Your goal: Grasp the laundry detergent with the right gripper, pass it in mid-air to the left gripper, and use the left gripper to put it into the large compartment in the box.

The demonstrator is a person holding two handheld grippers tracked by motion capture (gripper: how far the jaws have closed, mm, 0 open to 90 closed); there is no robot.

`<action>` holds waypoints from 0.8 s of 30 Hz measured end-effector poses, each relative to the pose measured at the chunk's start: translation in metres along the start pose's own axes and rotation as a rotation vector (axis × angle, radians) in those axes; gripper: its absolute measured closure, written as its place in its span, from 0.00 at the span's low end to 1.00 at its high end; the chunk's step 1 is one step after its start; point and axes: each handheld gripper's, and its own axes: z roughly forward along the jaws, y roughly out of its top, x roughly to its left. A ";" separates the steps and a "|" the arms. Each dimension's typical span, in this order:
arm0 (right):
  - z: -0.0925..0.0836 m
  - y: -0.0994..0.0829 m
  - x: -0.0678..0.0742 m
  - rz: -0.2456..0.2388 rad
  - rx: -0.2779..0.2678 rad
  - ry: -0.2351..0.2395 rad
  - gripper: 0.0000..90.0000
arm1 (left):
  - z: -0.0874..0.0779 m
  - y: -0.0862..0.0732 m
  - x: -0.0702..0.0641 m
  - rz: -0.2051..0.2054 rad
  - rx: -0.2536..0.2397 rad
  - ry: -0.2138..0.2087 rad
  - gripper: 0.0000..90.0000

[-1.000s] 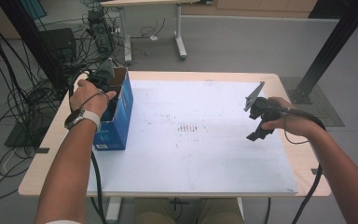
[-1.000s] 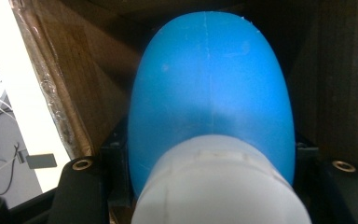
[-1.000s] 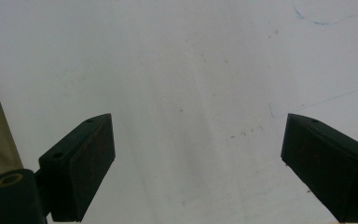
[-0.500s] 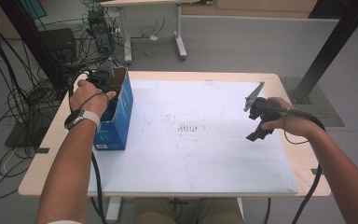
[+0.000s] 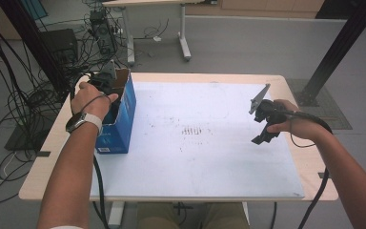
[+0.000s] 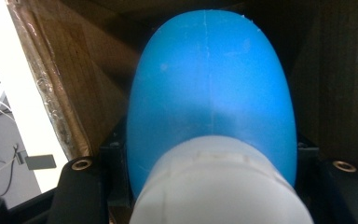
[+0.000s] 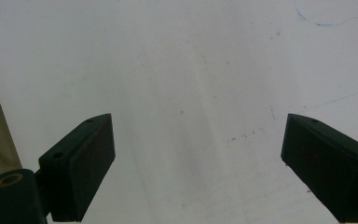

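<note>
My left gripper (image 5: 106, 82) reaches down into an open blue cardboard box (image 5: 120, 125) at the table's left edge. In the left gripper view its jaws are shut on a rounded blue plastic object (image 6: 209, 88) with a white end (image 6: 219, 186) nearest the camera, and the box's brown inner walls surround it. What the blue object is I cannot tell. My right gripper (image 5: 263, 137) hovers over the right part of the white sheet (image 5: 195, 162), pointing down. In the right gripper view the right gripper (image 7: 196, 156) stands open, with nothing but bare white sheet between its fingers.
The white sheet covers most of the wooden table (image 5: 47, 157) and carries faint dark marks (image 5: 194, 130) near its middle. Cables (image 5: 24, 105) and equipment lie on the floor to the left, and another table's legs (image 5: 183, 40) stand behind.
</note>
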 end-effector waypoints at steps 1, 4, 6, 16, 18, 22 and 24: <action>0.000 0.000 0.000 0.000 0.000 -0.001 0.11 | 0.000 0.000 0.000 -0.001 0.000 -0.001 0.42; 0.000 0.000 0.000 0.000 -0.002 0.000 0.11 | 0.000 0.000 0.000 -0.005 -0.001 -0.002 0.42; 0.000 0.000 0.000 -0.002 0.000 0.000 0.11 | 0.000 0.000 0.000 -0.003 0.000 -0.003 0.42; 0.001 0.000 0.001 -0.002 0.004 0.000 0.11 | 0.000 -0.001 0.000 -0.004 -0.005 -0.005 0.42; 0.000 0.000 0.001 0.000 0.003 0.000 0.11 | 0.000 -0.001 0.000 -0.005 -0.005 -0.006 0.42; 0.000 0.001 0.001 -0.002 0.003 0.001 0.11 | 0.000 -0.001 0.001 -0.006 -0.006 -0.007 0.42; 0.001 0.001 0.001 -0.001 0.006 0.001 0.11 | 0.000 -0.001 0.001 -0.005 -0.007 -0.008 0.42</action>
